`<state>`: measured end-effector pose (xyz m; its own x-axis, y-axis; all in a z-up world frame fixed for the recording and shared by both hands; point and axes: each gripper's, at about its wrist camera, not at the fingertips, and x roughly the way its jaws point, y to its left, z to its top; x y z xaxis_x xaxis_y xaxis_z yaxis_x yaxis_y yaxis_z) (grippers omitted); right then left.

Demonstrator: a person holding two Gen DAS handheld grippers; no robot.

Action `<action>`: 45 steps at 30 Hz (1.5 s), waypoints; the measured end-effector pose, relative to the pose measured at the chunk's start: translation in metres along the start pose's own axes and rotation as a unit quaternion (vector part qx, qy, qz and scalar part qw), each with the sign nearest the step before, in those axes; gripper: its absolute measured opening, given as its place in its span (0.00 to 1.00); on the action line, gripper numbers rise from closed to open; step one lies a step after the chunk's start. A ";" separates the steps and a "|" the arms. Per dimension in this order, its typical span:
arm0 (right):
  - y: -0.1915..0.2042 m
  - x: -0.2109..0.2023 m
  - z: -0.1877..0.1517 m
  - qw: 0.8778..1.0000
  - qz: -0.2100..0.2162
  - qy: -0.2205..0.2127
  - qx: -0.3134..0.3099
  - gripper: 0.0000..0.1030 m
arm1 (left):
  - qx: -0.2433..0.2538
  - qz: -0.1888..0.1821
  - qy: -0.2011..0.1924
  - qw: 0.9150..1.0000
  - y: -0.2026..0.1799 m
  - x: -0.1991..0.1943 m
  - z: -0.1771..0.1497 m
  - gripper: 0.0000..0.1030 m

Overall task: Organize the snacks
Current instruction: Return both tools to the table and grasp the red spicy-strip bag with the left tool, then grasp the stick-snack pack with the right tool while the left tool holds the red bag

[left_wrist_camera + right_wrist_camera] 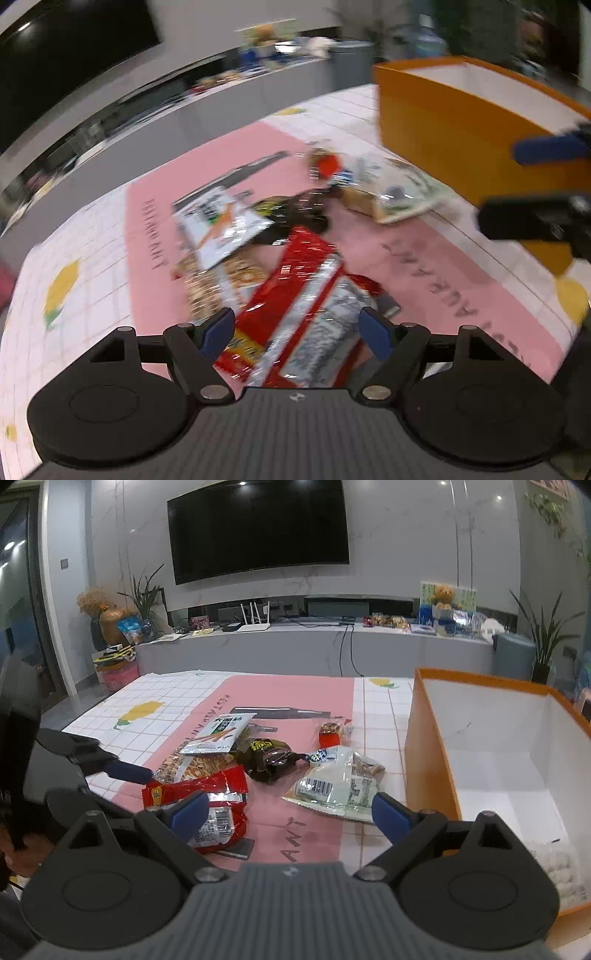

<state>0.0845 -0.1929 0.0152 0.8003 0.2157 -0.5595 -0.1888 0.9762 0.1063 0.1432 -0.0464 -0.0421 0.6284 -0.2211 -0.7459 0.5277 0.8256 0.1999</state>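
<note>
A heap of snack packs lies on the pink and white cloth (280,694). My left gripper (297,328) hangs open just above a red pack (306,273), its blue pads on either side and clear of the wrapper. From the right wrist, the red pack (207,794) is at the near left, with my left gripper's blue finger (127,771) beside it. Further right lie a dark pack (269,757) and a pale green pack (336,786). My right gripper (291,814) is open over the cloth with nothing between its fingers. An orange box (432,746) stands to the right.
A white and green pack (221,734), a biscuit pack (192,766) and a small red snack (328,734) are also in the heap. Something pale lies in the box's near corner (561,871). Behind the table a low grey cabinet (314,650) runs under a wall screen (258,528).
</note>
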 end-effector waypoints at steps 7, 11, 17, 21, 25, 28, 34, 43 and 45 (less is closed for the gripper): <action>0.000 0.003 -0.006 1.000 -0.005 0.007 -0.013 0.92 | 0.031 0.000 0.018 0.999 -0.011 0.020 0.004 0.93; -0.001 0.000 -0.004 1.000 0.004 0.000 -0.003 0.92 | 0.024 -0.006 0.012 1.000 -0.009 0.028 0.006 0.96; 0.000 0.001 -0.004 1.000 -0.001 0.002 -0.003 0.92 | 0.004 -0.006 0.010 1.000 -0.008 0.032 0.004 0.93; 0.000 -0.001 -0.002 1.000 -0.004 -0.002 -0.003 0.92 | -0.049 0.002 0.006 0.999 -0.010 0.025 0.001 0.83; -0.001 -0.004 0.000 1.000 -0.004 -0.009 0.001 0.92 | -0.103 0.005 -0.011 0.995 -0.008 0.009 -0.002 0.77; -0.003 -0.008 0.003 1.000 -0.004 -0.016 0.011 0.92 | -0.131 -0.006 -0.012 0.991 -0.002 -0.001 -0.004 0.77; -0.004 -0.009 0.006 1.000 0.001 -0.015 0.026 0.92 | -0.217 0.006 -0.009 0.976 0.013 -0.023 -0.024 0.76; 0.001 -0.004 0.004 1.000 -0.007 -0.003 0.030 0.92 | -0.231 0.085 0.030 0.969 0.031 -0.020 -0.056 0.86; 0.001 -0.003 0.003 1.000 -0.010 0.000 0.027 0.92 | -0.235 0.077 0.038 0.968 0.033 -0.016 -0.053 0.95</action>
<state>0.0835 -0.1922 0.0192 0.8031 0.1960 -0.5627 -0.1416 0.9801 0.1392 0.1208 0.0120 -0.0574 0.6257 -0.0518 -0.7783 0.1017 0.9947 0.0156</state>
